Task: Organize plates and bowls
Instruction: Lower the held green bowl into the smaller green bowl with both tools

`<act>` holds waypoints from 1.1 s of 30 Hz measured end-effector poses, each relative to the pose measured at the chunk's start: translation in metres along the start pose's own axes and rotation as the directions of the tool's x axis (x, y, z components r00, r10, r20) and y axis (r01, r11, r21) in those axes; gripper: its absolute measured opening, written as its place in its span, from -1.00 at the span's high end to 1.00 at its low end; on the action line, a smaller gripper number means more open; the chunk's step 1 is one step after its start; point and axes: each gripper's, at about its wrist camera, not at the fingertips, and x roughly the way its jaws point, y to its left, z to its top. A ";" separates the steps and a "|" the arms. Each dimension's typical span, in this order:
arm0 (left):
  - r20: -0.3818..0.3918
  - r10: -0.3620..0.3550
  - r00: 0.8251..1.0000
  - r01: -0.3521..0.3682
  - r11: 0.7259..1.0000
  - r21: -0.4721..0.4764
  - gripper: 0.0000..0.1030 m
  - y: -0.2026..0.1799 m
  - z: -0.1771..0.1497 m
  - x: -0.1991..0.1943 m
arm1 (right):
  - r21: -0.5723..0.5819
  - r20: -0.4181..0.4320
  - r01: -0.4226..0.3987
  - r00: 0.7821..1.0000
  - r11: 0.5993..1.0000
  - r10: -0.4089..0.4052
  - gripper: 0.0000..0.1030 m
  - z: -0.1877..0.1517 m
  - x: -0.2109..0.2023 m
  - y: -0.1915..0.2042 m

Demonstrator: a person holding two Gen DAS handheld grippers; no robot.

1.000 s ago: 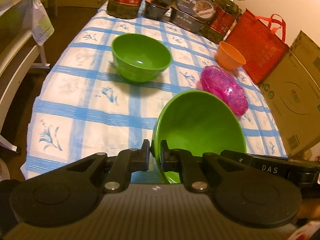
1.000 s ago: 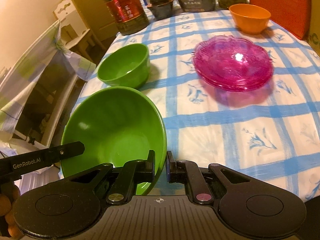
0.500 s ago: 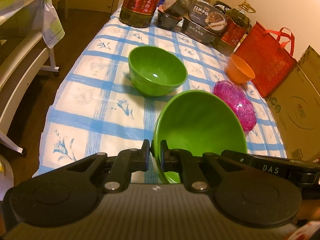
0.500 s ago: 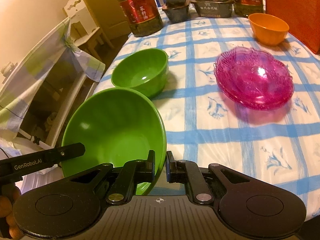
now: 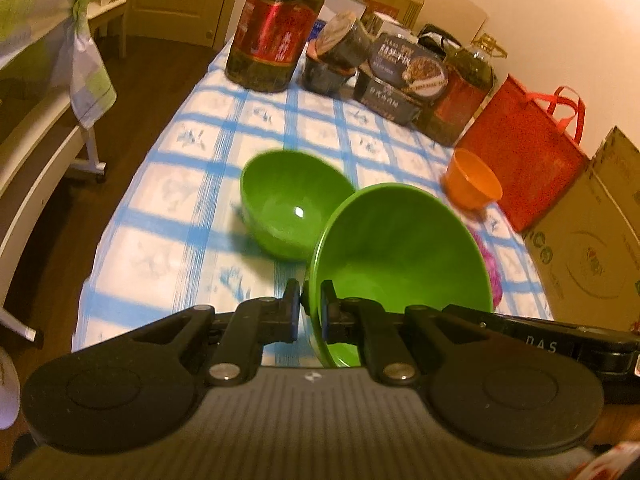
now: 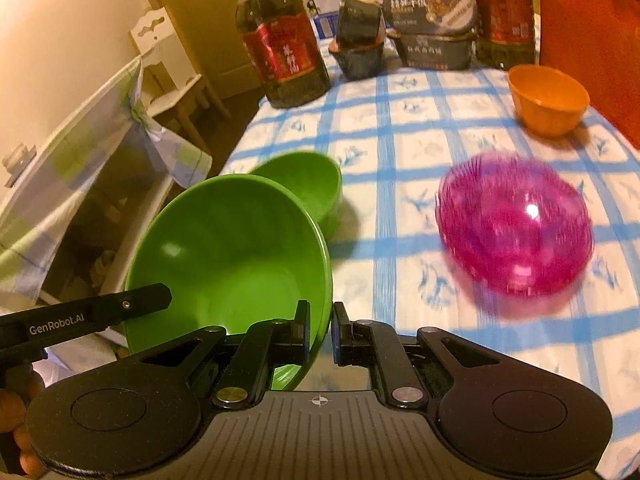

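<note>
1. Gripping one large green bowl (image 5: pixel 400 248) between them, the two claws share the load; the left gripper (image 5: pixel 310 312) is clenched on the rim nearest it, one pad inside the bowl and one outside; the right gripper (image 6: pixel 321 334) pinches the opposite rim in the same way.

2. The bowl hangs tilted and clear of the checked tablecloth (image 5: pixel 168 200), its hollow facing forward, away from the claws.

3. Just ahead of the left claw and a little to its left sits a second green bowl (image 5: pixel 288 204), upright on the cloth; the held bowl's far rim overlaps it in both views, though I cannot tell whether they touch.

4. Ahead and to the right of the right claw lie the pink glass plates (image 6: pixel 514 224), looking already stacked, though blur hides how many; farther off the same way stands a small orange bowl (image 6: pixel 548 98), alone.

5. Beyond everything, at the table's far end, are oil bottles (image 5: pixel 276 24) and food boxes (image 6: pixel 432 32), which look to be no part of the job.

6. My judgement: the plates seem gathered; the green bowls are not yet nested, and that looks to be the step in hand; the orange bowl is left.
</note>
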 end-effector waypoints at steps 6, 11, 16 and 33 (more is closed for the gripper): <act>0.021 0.001 1.000 -0.001 1.000 0.013 0.84 -0.002 0.036 0.012 | -0.016 0.025 -0.006 1.000 1.000 0.007 0.80 0.039 0.008 0.003; 0.010 0.016 1.000 -0.016 1.000 0.016 0.83 0.001 0.063 0.031 | -0.009 0.019 -0.013 1.000 1.000 0.014 0.80 0.072 0.030 0.002; -0.024 0.031 0.999 -0.031 1.000 -0.003 0.83 0.013 0.085 0.061 | -0.001 -0.006 -0.014 1.000 1.000 0.014 0.80 0.099 0.059 0.001; -0.125 0.094 0.988 -0.094 0.996 0.006 0.84 0.046 0.098 0.137 | -0.059 -0.105 0.031 0.994 0.998 -0.037 0.80 0.114 0.147 -0.004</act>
